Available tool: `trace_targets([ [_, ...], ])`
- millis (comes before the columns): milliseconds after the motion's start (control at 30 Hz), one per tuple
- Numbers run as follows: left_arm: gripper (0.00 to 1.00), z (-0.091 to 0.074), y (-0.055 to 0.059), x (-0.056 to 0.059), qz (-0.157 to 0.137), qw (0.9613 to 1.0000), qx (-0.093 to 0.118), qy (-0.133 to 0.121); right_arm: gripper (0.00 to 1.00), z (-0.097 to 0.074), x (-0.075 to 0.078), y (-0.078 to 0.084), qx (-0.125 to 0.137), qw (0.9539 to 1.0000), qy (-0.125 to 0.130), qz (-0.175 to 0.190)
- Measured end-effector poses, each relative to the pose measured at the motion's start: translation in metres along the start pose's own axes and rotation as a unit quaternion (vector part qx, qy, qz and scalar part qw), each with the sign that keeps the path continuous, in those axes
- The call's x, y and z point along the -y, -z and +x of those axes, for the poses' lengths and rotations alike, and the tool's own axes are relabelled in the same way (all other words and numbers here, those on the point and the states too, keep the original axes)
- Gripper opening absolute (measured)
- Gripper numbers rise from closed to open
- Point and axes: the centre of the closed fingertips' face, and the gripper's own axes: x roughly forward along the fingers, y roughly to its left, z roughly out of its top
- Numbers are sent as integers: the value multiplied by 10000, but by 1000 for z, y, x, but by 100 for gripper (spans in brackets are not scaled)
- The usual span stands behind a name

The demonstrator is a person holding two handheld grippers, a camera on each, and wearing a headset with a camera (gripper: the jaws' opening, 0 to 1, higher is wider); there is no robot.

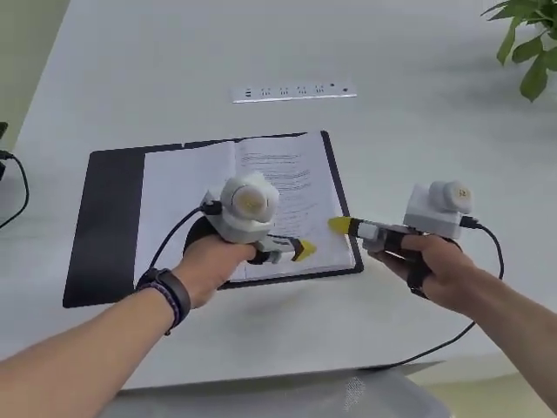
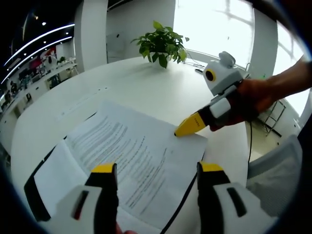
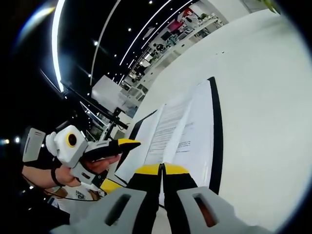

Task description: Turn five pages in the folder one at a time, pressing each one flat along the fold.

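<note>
A black folder (image 1: pixel 104 226) lies open on the white table, its printed right page (image 1: pixel 291 174) lying flat. My left gripper (image 1: pixel 301 251) hovers open over the lower part of that page; in its own view the yellow fingertips (image 2: pixel 105 168) stand wide apart above the sheet (image 2: pixel 131 151). My right gripper (image 1: pixel 341 225) comes in from the right, shut, its yellow tip at the page's right edge. The same tip (image 2: pixel 187 126) touches the sheet's corner in the left gripper view. In the right gripper view the jaws (image 3: pixel 162 169) are pressed together at the page edge (image 3: pixel 195 131), with the left gripper (image 3: pixel 117 163) open to the left.
A white power strip (image 1: pixel 294 91) lies beyond the folder. A potted plant (image 1: pixel 529 43) stands at the far right corner. Black cables trail from both grippers, one looping off the near table edge (image 1: pixel 452 335). Bare table surrounds the folder.
</note>
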Motion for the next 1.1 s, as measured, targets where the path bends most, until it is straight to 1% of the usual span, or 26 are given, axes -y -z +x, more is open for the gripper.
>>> trace_targets([
  [67, 66, -4, 1, -3, -19, 10000, 13, -34, 0, 1, -4, 0, -13, 9999, -51, 93],
  [267, 66, -17, 4, -11, -84, 9999, 69, -133, 0, 4, -15, -1, 4, 9999, -137, 83],
  [567, 66, -40, 10, -24, -198, 9991, 204, -317, 0, 14, -38, -6, -35, 9994, -351, -20],
  [700, 66, -54, 13, -32, -264, 9984, 274, -423, 0, 19, -50, -7, -68, 9989, -435, -138],
  [733, 66, -56, 14, -33, -272, 9983, 282, -435, 0, 21, -53, -8, -73, 9988, -459, -156],
  [900, 66, -72, 21, -46, -487, 9963, 378, -607, 0, 28, -65, -8, -100, 9983, -541, -173],
  [1000, 66, -79, 23, -50, -563, 9953, 428, -667, 0, 32, -72, -7, -127, 9979, -584, -236],
  [1100, 66, -86, 28, -54, -614, 9942, 481, -736, 0, 38, -80, -7, -94, 9977, -642, -193],
])
